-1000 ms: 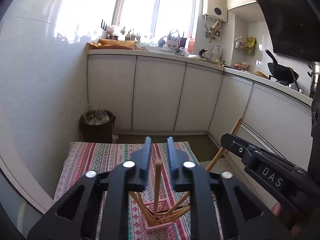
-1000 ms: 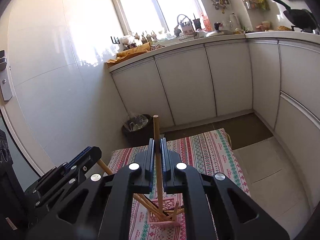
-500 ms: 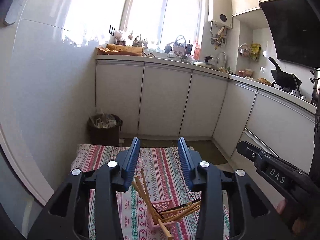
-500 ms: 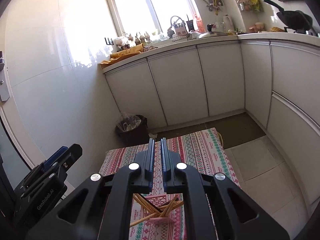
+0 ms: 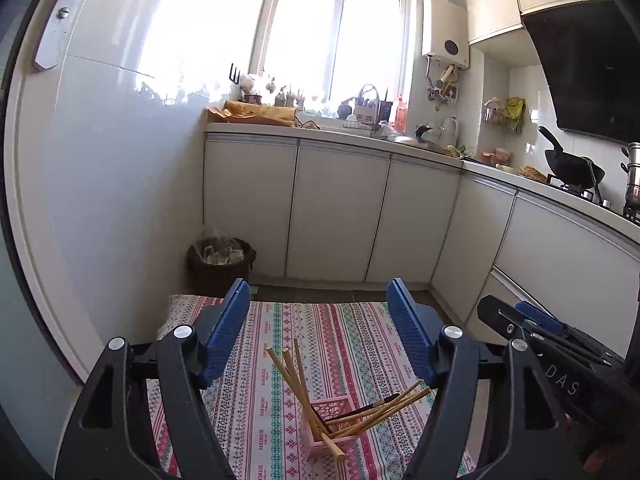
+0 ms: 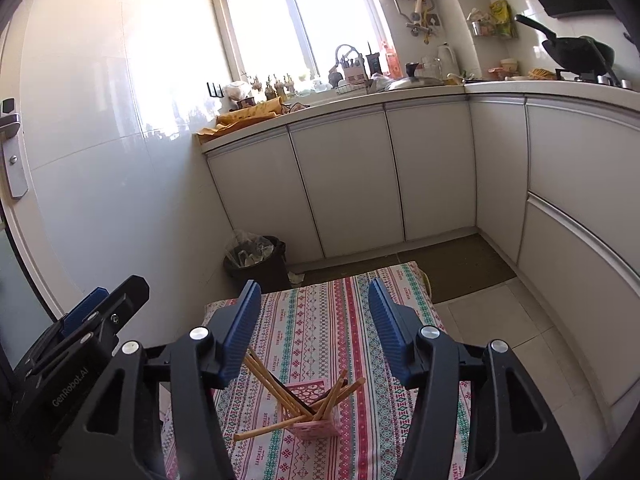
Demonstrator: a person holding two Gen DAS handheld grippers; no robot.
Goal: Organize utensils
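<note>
A small pink slotted holder (image 5: pixel 329 426) (image 6: pixel 310 424) stands on the striped tablecloth (image 5: pixel 348 332) (image 6: pixel 320 320). Several wooden chopsticks (image 5: pixel 294 376) (image 6: pixel 268 380) and one dark one lean out of it at splayed angles. My left gripper (image 5: pixel 318 306) hovers above and behind the holder, jaws opening wide, nothing between the blue pads. My right gripper (image 6: pixel 314 304) also hangs above the holder, jaws opening, empty. In the left wrist view the right gripper (image 5: pixel 532 332) shows at the right edge. The left gripper (image 6: pixel 92 316) appears at the left edge of the right wrist view.
The small table stands in a narrow kitchen. A dark waste bin (image 5: pixel 220 260) (image 6: pixel 258 258) sits just beyond it against the white wall. White cabinets (image 5: pixel 340 216) run along the back and right, with a cluttered counter and a wok (image 5: pixel 572 164) on the stove.
Both grippers let go of their chopsticks, which now rest in the pink holder. Both sets of jaws spread wide, and both grippers rose and drew back from the holder.
</note>
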